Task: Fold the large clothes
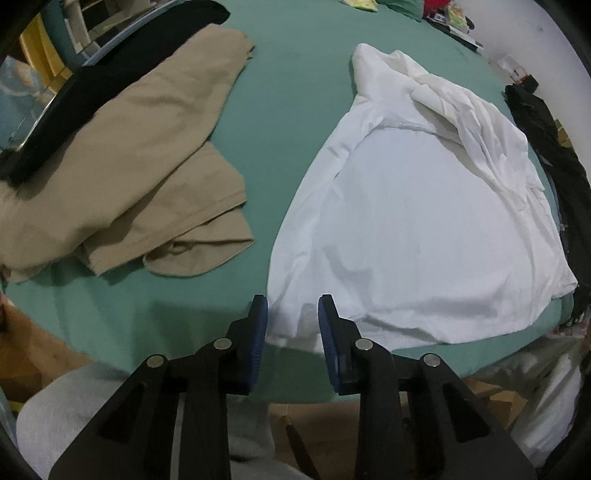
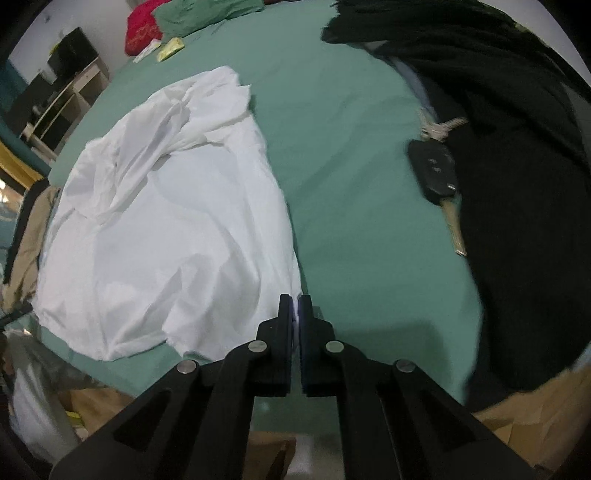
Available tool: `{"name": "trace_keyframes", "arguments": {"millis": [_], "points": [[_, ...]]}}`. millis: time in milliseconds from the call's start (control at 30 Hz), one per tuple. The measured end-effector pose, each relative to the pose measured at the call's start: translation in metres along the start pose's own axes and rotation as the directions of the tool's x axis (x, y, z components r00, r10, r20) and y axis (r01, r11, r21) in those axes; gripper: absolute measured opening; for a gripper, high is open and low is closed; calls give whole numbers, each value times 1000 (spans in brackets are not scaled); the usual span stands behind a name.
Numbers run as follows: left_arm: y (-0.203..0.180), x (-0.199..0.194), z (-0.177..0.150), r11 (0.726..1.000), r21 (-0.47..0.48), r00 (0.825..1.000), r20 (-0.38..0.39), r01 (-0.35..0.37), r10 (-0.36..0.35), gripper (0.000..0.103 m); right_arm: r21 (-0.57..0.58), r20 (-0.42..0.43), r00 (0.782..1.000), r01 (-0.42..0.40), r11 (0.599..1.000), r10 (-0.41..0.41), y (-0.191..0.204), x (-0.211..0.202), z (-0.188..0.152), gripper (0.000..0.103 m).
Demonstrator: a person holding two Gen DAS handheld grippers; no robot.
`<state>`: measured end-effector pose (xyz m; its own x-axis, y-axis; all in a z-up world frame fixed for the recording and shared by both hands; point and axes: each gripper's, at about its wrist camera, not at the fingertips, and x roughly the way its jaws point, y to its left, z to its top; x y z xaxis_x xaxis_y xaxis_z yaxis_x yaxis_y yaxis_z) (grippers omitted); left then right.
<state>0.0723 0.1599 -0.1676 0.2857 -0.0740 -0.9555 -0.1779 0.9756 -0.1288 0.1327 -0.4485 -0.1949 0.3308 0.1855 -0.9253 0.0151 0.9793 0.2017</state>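
A large white garment lies spread and creased on a green bed sheet. In the left wrist view its near left corner sits between the blue pads of my left gripper. The jaws stand apart and do not press on the cloth. In the right wrist view the same white garment fills the left half. My right gripper is shut on its near right corner, and a sliver of white cloth shows between the pads. Both corners are at the near edge of the bed.
A beige garment with a black piece across it lies to the left. A black garment, a car key and a bunch of keys lie to the right. A red item is at the far end. A person's grey-clad leg is below.
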Motion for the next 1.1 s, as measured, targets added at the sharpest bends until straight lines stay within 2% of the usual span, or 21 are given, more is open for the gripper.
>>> {"name": "trace_keyframes", "arguments": {"millis": [67, 167, 233, 300, 333, 400, 533, 633, 667, 700, 733, 767, 833, 867, 900, 933, 1100], "points": [[0, -2, 1, 1000, -15, 1000, 14, -10, 10, 31, 5, 12, 1000, 16, 1000, -16, -7, -9, 2, 4], [-4, -8, 4, 1000, -27, 997, 73, 5, -3, 51, -13, 13, 1000, 24, 1000, -24, -10, -13, 9, 8], [-7, -4, 6, 1000, -30, 997, 79, 3, -1, 54, -39, 19, 1000, 23, 999, -23, -9, -12, 14, 21], [-8, 4, 8, 999, -40, 998, 67, -7, 10, 54, -65, 21, 999, 30, 997, -29, -6, -6, 20, 50], [-7, 13, 9, 999, -46, 999, 42, -21, 23, 54, -75, 24, 999, 24, 997, -22, -5, -4, 23, 52], [-6, 30, 8, 999, -39, 999, -29, -24, 23, 59, -80, -5, 1000, -17, 997, 17, -3, 7, 24, 52], [-13, 32, 8, 999, -8, 999, -40, -34, 34, 67, -57, -105, 994, -11, 998, 5, -6, 39, 24, 52], [-18, 33, 5, 999, 11, 998, -44, -53, 54, 68, -79, -95, 995, 17, 997, -25, 0, 40, 20, 52], [-21, 33, 4, 998, 21, 997, -45, -60, 61, 68, -92, -101, 995, 15, 996, -24, 3, 40, 17, 49], [-24, 34, 3, 997, 36, 997, -45, -68, 70, 68, -104, -112, 993, 9, 995, -20, 7, 40, 15, 33], [-29, 36, 3, 996, 47, 996, -46, -74, 76, 68, -109, -122, 992, 3, 994, -16, 10, 40, 12, 22], [-32, 35, 3, 995, 61, 996, -48, -75, 78, 65, -101, -127, 992, -9, 995, -4, 12, 39, 9, 5], [-35, 32, 0, 996, 68, 997, -45, -62, 65, 44, -97, -123, 992, -17, 995, 5, 15, 36, 5, 5], [-33, 30, -1, 997, 61, 998, -41, -38, 40, 16, -79, -119, 993, -17, 997, 8, 14, 34, 4, 5], [-32, 29, -2, 999, 53, 999, -48, -6, 8, 4, -59, -104, 994, -27, 998, 21, 12, 29, 4, 5], [-31, 27, -3, 999, 41, 998, -53, 19, -17, 4, -45, -91, 996, -31, 999, 27, 10, 24, 3, 5], [-20, -4, -9, 999, 4, 998, 35, 49, -49, 3, -24, -10, 1000, -28, 999, 28, 3, -14, 0, 5]]}}
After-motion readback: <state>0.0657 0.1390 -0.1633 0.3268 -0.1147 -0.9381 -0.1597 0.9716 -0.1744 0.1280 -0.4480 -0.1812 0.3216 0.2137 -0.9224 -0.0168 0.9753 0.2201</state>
